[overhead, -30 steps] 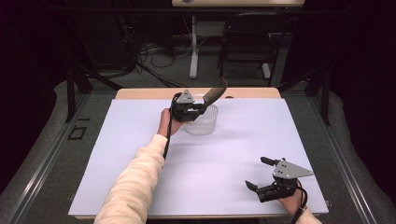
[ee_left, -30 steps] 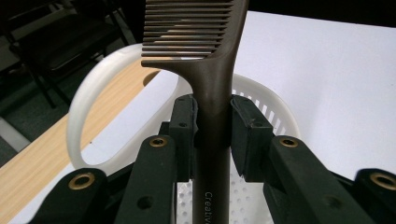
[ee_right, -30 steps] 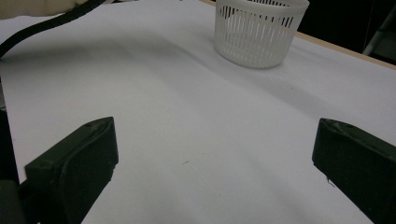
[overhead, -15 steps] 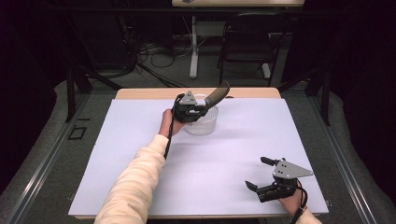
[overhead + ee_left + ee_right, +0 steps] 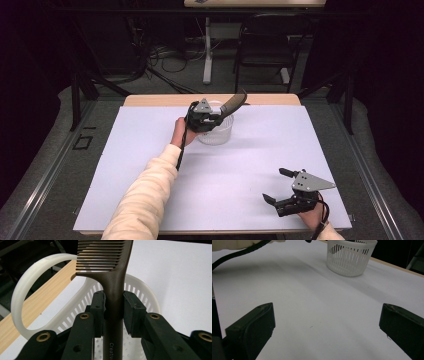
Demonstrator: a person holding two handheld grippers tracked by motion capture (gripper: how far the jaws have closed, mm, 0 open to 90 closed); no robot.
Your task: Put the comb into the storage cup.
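Left tool (image 5: 212, 119) clenching brown comb (image 5: 113, 290) by its handle, holding it directly over white slotted basket (image 5: 216, 134) at upper centre of high view, near far edge of tabletop (image 5: 150, 150). Comb's long axis running up and away from the jaws, toothed end tilting toward upper right, handle end pointing down toward basket. Right tool (image 5: 285, 187) idling released at lower right, well apart from basket.
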